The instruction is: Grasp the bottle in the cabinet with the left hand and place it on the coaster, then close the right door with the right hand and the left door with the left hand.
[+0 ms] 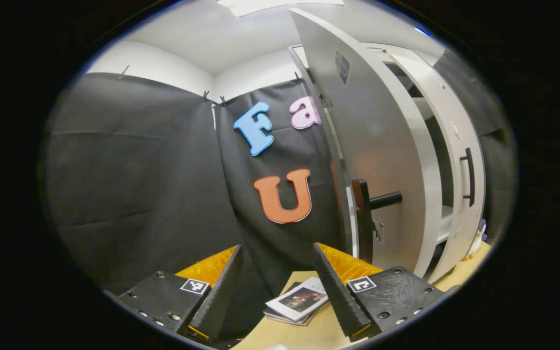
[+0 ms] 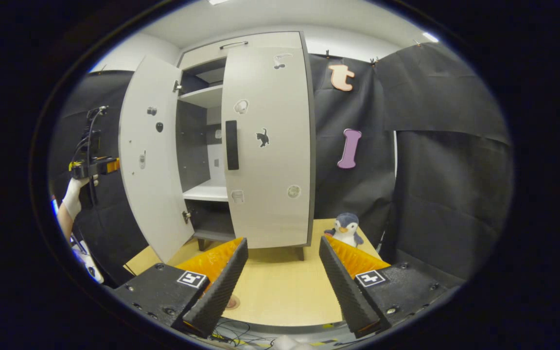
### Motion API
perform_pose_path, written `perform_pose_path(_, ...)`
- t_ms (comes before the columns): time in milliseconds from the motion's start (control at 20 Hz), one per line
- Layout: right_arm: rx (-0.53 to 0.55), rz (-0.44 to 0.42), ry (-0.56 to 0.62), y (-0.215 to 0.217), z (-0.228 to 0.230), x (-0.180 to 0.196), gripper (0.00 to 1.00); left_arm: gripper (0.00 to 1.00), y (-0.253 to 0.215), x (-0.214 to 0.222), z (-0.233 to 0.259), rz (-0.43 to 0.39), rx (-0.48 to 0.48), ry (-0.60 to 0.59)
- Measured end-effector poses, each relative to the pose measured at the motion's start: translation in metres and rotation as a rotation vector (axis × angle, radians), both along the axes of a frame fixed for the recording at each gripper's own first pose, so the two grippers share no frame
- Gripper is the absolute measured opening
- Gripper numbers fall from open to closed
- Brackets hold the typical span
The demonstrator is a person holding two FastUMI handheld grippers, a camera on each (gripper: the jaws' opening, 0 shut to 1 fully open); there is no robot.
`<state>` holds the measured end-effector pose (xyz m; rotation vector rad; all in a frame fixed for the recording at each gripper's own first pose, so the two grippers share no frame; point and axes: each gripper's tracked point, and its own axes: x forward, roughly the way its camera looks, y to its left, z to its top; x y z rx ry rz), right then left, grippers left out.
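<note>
A penguin toy (image 2: 347,228) stands on the table (image 2: 280,291), just right of the cabinet. Booklets (image 1: 297,301) lie stacked on the table near its left edge.

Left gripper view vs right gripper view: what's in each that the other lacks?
Left gripper view: a stack of booklets on the table and the left door's black handle close up. Right gripper view: the shut right door face-on, bare shelves, the left hand-held gripper behind the open left door. Shared: cabinet, table, toy penguin.
</note>
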<state>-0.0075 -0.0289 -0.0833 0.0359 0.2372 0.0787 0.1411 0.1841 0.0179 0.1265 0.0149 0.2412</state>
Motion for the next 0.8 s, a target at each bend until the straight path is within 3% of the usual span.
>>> perform_pose_path(50, -0.002, 0.003, 0.001, -0.002, 0.0, 0.0, 0.97, 0.92, -0.005, 0.0, -0.001, -0.004, -0.011, 0.0)
perform_pose_path(100, -0.002, 0.007, 0.003, -0.004, -0.001, 0.001, 0.97, 0.88, -0.011, 0.0, -0.001, -0.011, -0.021, -0.003)
perform_pose_path(450, -0.004, 0.025, 0.027, -0.016, -0.007, 0.005, 0.96, 0.91, -0.07, 0.007, 0.001, -0.105, -0.038, -0.017)
perform_pose_path(600, -0.003, 0.03, 0.03, -0.02, -0.008, 0.006, 0.96, 0.85, -0.098, 0.018, -0.001, -0.152, -0.071, 0.0)
perform_pose_path(650, -0.003, 0.033, 0.029, -0.02, -0.007, 0.006, 0.96, 0.91, -0.103, 0.02, -0.001, -0.168, -0.08, -0.001)
perform_pose_path(800, -0.006, 0.028, 0.021, -0.026, -0.003, 0.007, 0.96, 0.91, -0.122, 0.03, 0.009, -0.193, -0.086, -0.016)
